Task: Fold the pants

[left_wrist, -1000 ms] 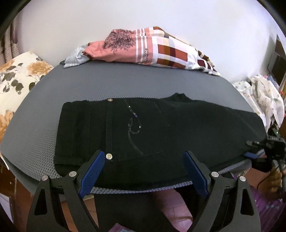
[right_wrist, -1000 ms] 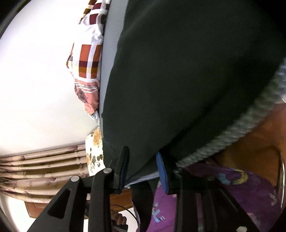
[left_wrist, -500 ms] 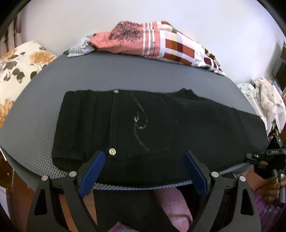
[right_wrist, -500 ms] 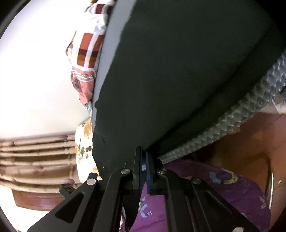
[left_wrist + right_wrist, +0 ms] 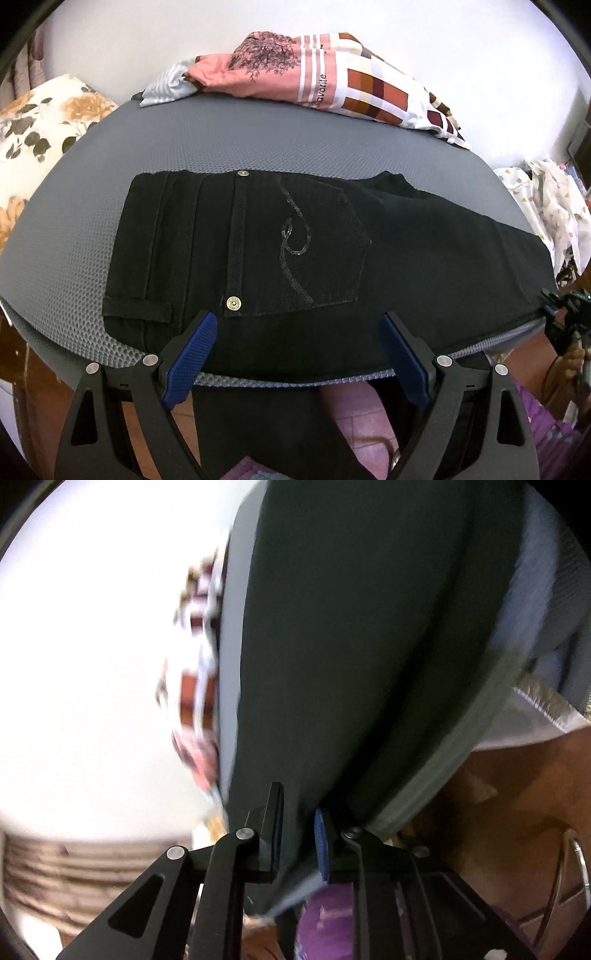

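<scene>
While the black pants [image 5: 295, 258] lie flat and folded lengthwise on the grey honeycomb-textured mat [image 5: 221, 147], the left gripper [image 5: 299, 354] hovers over their near edge with jaws wide apart and empty. A curly sequin line decorates the back pocket [image 5: 314, 251]. At the leg end, the right gripper [image 5: 297, 834] has dark cloth between its jaws, which are opening. Checked pink clothes [image 5: 314, 85] lie behind, a flowered pillow [image 5: 40, 122] to the left.
</scene>
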Demonstrator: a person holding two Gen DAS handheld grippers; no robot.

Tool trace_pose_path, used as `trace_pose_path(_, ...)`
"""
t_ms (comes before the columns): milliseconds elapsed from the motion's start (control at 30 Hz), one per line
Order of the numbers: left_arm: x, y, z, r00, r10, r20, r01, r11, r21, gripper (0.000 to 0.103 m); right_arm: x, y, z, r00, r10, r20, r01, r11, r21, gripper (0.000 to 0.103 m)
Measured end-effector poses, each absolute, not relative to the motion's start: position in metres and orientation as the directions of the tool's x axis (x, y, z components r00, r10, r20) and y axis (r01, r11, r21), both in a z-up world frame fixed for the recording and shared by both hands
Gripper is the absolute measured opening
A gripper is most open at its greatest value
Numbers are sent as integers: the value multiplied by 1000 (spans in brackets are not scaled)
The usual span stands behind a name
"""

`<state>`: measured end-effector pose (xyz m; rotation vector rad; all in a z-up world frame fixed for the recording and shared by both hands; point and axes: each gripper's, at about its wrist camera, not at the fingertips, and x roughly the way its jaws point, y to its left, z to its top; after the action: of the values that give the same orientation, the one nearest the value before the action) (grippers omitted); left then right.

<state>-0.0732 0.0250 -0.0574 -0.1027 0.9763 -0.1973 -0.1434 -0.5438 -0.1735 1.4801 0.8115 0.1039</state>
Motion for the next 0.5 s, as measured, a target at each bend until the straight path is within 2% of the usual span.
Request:
trace_pose_path(133,-73,25,-58,542,-212,-813,118,977,-176,89,-162,-592,-172,809,410,-421,411,118,904,15)
trace_pose_path(167,-73,25,-58,537,-211,-816,118,977,-175,89,-165,-599,-170,813,383,-439,422,133,897,8)
trace_pose_path(233,-73,24,-60,530,-210,-822,119,978,-173,89,-174,-616,-167,810,332,-483,455,162,875,5)
trace_pose_path(500,-71,25,-64,519,-204,-830,109,979,-172,89,-183,-618,-143,786,322,-527,452,283,846,4)
